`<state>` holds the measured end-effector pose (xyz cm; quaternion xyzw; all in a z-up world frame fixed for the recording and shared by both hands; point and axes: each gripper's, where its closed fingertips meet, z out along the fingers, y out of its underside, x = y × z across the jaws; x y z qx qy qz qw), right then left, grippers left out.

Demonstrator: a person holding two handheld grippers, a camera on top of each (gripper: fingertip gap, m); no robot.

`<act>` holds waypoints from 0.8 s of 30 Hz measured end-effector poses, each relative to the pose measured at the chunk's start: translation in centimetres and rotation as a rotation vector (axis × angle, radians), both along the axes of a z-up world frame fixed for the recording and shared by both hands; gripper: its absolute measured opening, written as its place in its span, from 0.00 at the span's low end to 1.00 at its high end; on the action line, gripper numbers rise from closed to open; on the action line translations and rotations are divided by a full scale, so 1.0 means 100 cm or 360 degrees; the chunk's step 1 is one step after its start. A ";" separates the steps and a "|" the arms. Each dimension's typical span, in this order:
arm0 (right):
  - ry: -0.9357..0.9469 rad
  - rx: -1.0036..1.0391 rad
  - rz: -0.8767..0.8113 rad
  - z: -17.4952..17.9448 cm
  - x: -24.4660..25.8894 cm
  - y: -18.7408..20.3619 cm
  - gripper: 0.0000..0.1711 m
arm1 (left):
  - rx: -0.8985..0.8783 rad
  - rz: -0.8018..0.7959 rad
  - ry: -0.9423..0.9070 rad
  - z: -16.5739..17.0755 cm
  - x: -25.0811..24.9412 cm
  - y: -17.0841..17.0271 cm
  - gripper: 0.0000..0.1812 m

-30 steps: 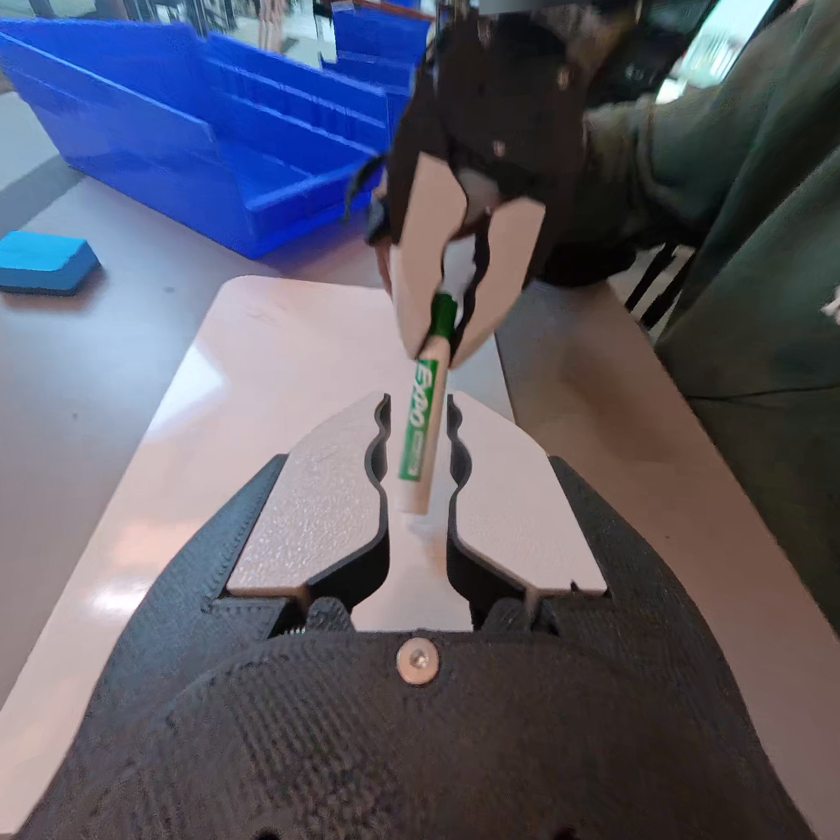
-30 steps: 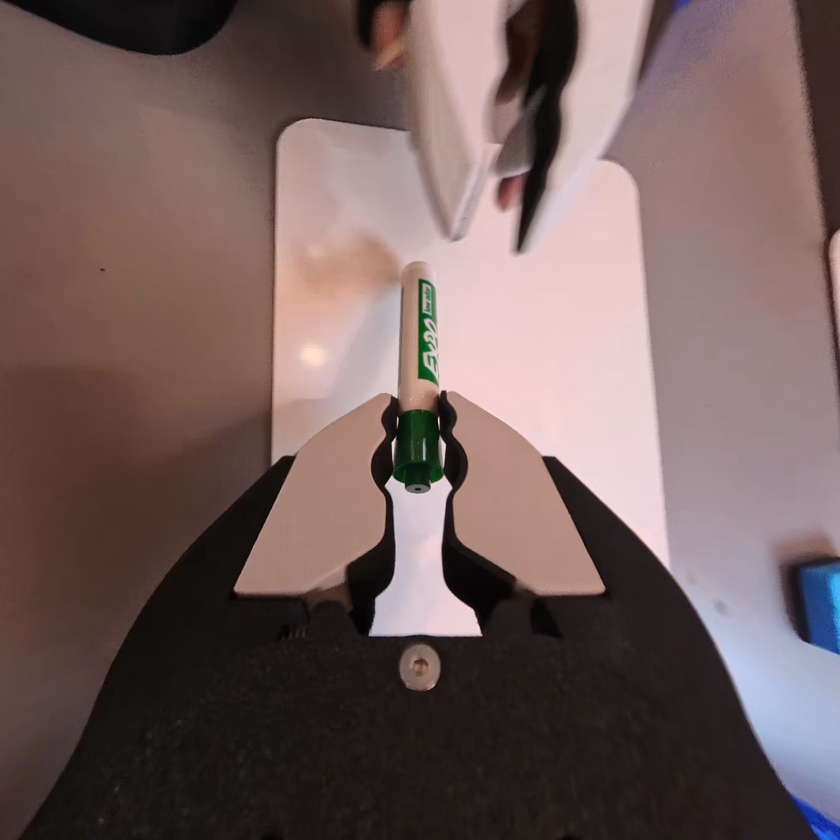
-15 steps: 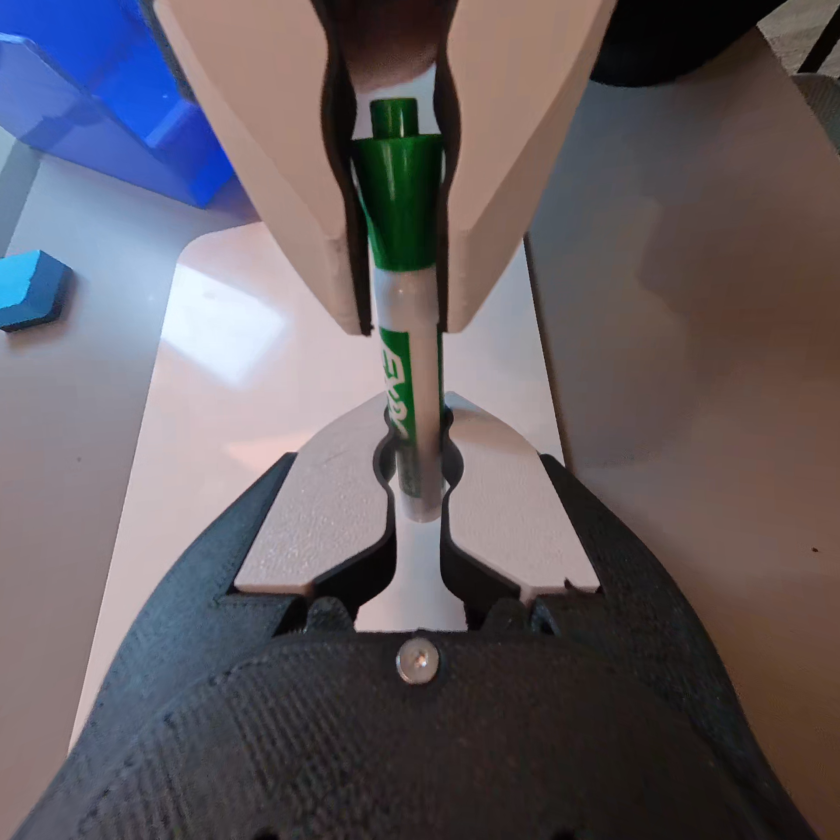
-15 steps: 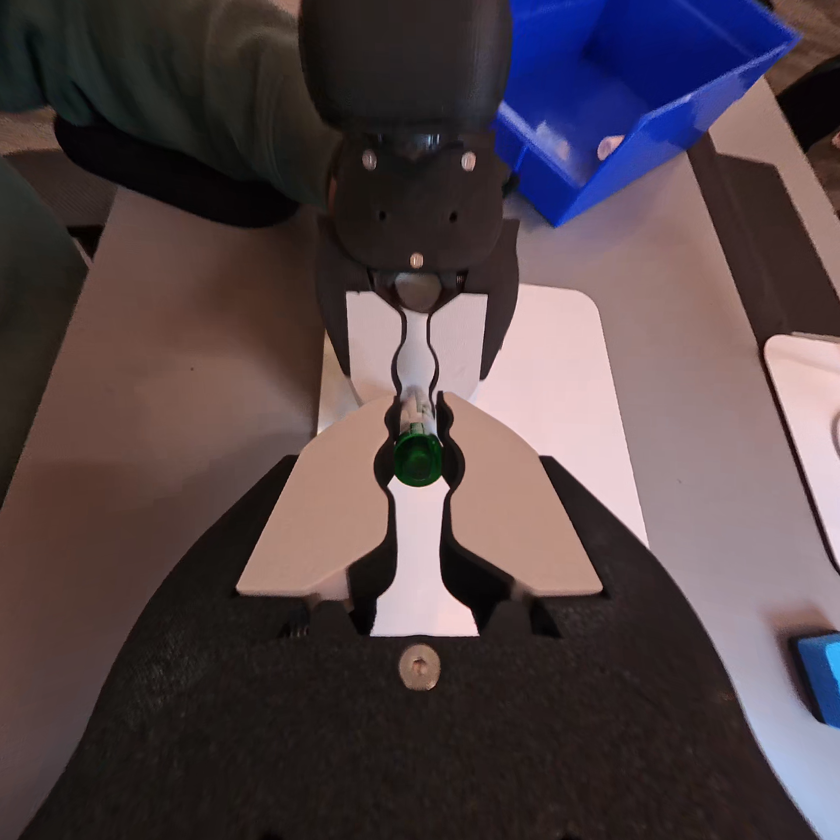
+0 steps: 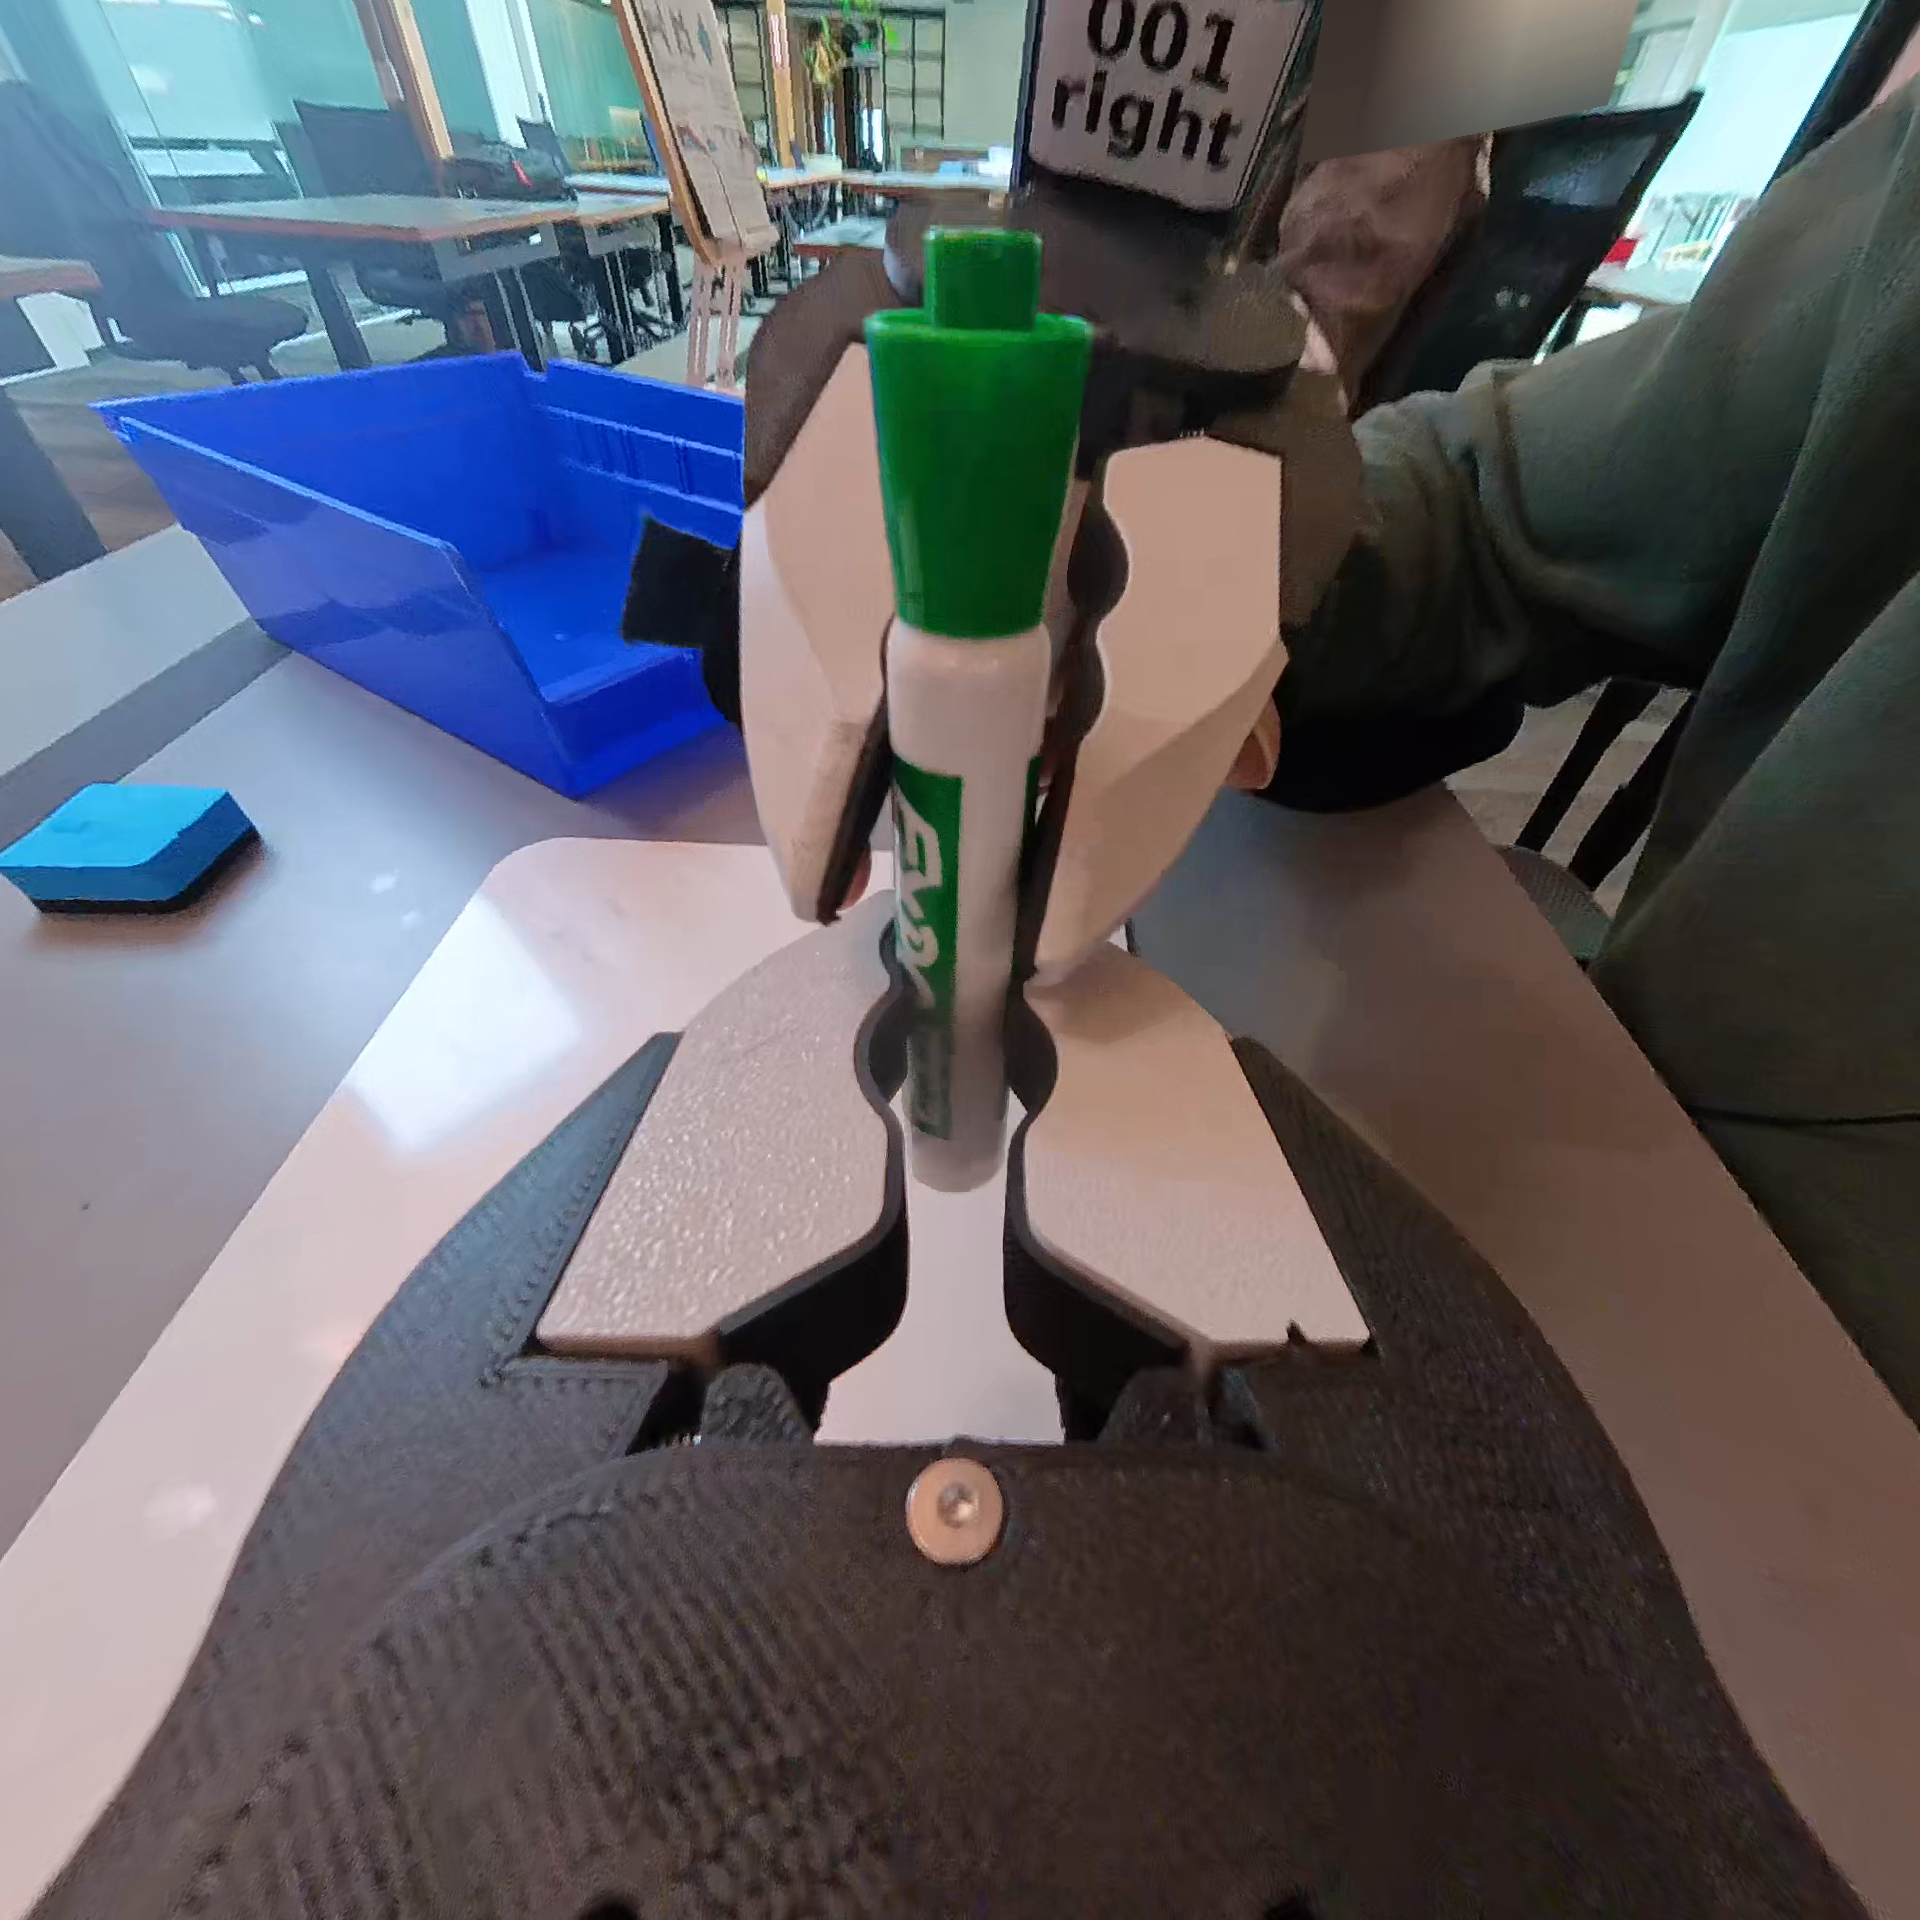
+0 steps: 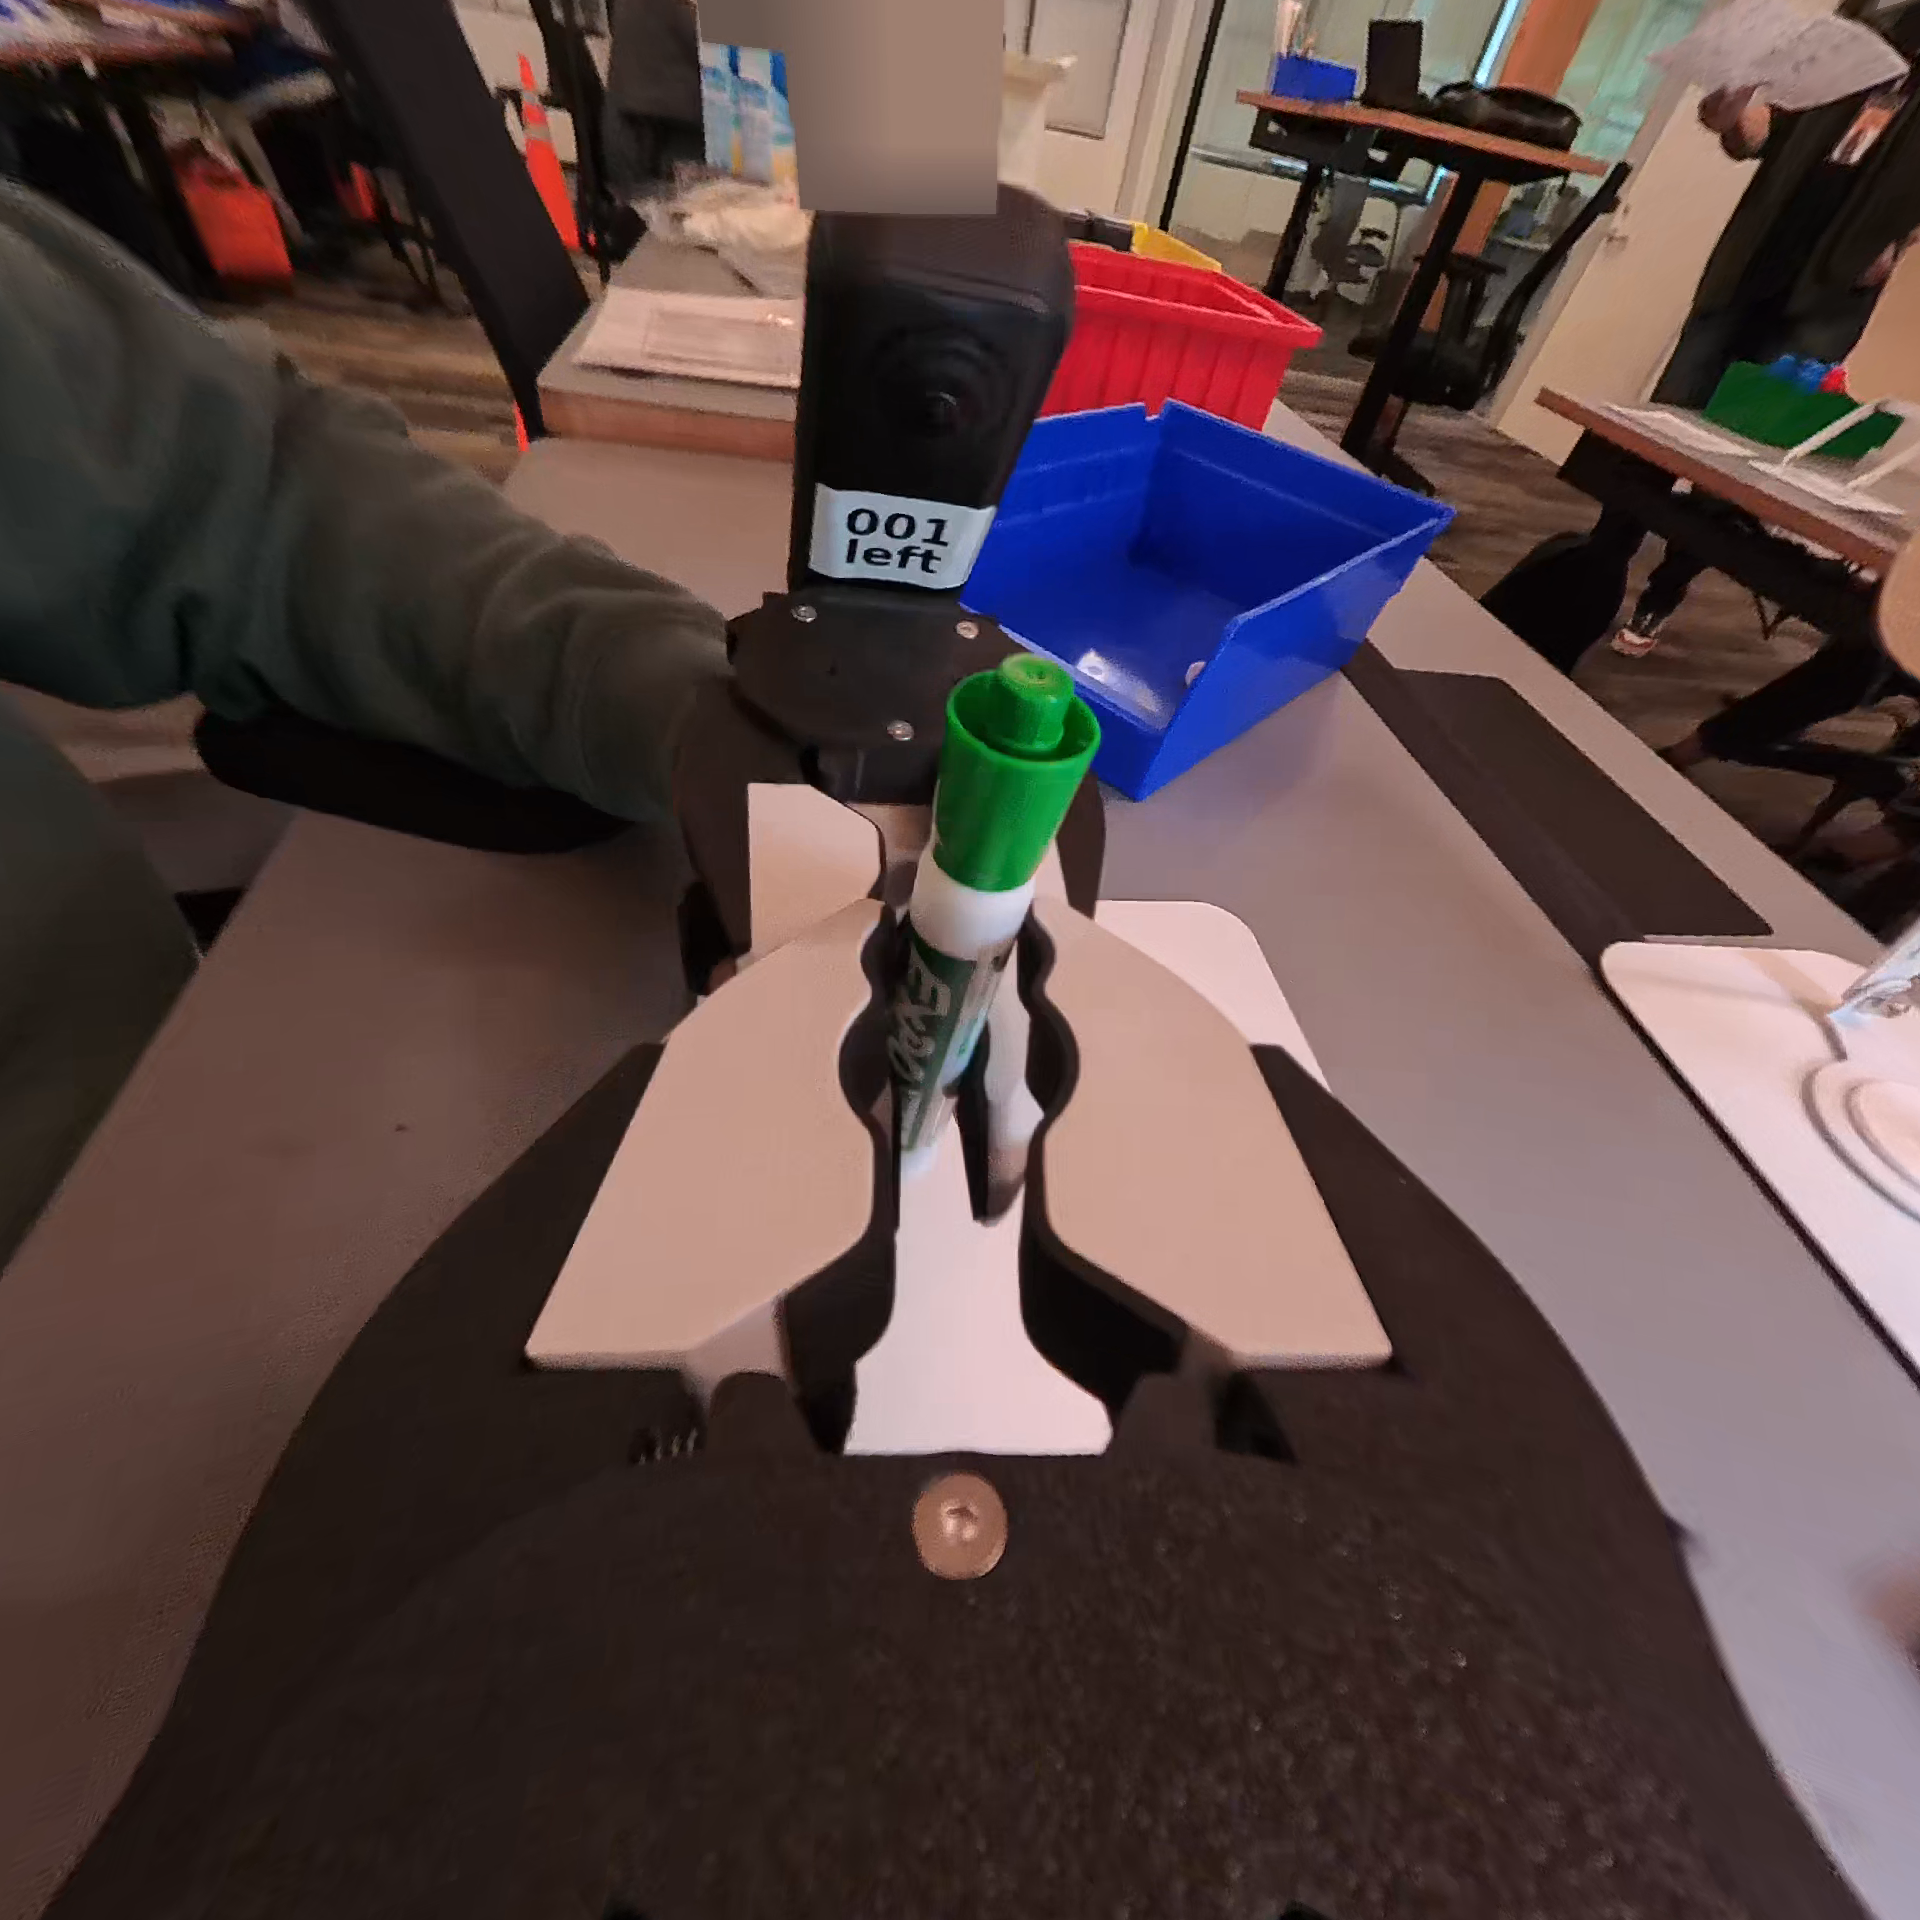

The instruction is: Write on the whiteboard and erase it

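A green-capped whiteboard marker [image 5: 971, 499] stands upright over the whiteboard [image 5: 582, 987]. My left gripper [image 5: 956, 982] is shut on the lower end of its white barrel. My right gripper [image 5: 940, 925] faces it just above, its fingers spread around the barrel below the cap. In the right wrist view the marker [image 6: 1013, 800] stands between my right gripper's [image 6: 956, 935] pads, with a gap showing on the right side, so that gripper is open. The left gripper's fingers [image 6: 805, 862] show behind it. The cap is on the marker. The whiteboard [image 6: 1195, 966] bears no marks that I can see.
A blue eraser [image 5: 125, 847] lies on the grey table left of the whiteboard. A blue bin [image 5: 416, 540] stands behind the board and also shows in the right wrist view [image 6: 1216, 582]. A second white board [image 6: 1745, 1039] lies at the right. A person's green sleeves [image 5: 1610, 520] hold both grippers. About 6 cm separates my left fingertips from my right. Both grippers' tips are roughly 30 cm from the blue eraser [image 5: 125, 847].
My left gripper closed on the marker's barrel. My right gripper, which gripped the cap, opened and now sits lower around the barrel. Both views tilted up and the marker now stands upright.
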<state>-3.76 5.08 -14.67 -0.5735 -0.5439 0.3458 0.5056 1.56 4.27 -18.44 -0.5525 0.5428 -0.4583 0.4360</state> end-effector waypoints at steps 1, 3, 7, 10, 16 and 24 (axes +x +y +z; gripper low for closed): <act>-0.0044 0.0006 0.0004 -0.003 0.000 -0.001 0.12 | 0.0030 0.0006 0.0024 -0.003 0.000 0.000 0.08; -0.0126 -0.0018 0.0009 -0.006 0.002 -0.001 0.11 | 0.0020 -0.0006 0.0091 -0.006 -0.005 0.004 0.15; -0.0444 -0.0004 -0.0140 -0.022 0.024 0.019 0.11 | -0.0098 0.0016 -0.0083 0.026 -0.029 0.020 0.20; -0.0695 -0.0021 -0.0176 -0.049 0.032 0.023 0.11 | 0.0045 0.0054 -0.0035 0.030 -0.029 0.019 0.20; -0.0902 -0.0003 -0.0099 -0.078 0.022 0.006 0.11 | 0.0231 -0.0018 0.0276 -0.006 -0.013 0.000 0.11; -0.0553 0.0162 -0.0126 -0.024 0.022 0.012 0.11 | 0.0113 0.0084 -0.0211 0.047 -0.025 0.013 0.11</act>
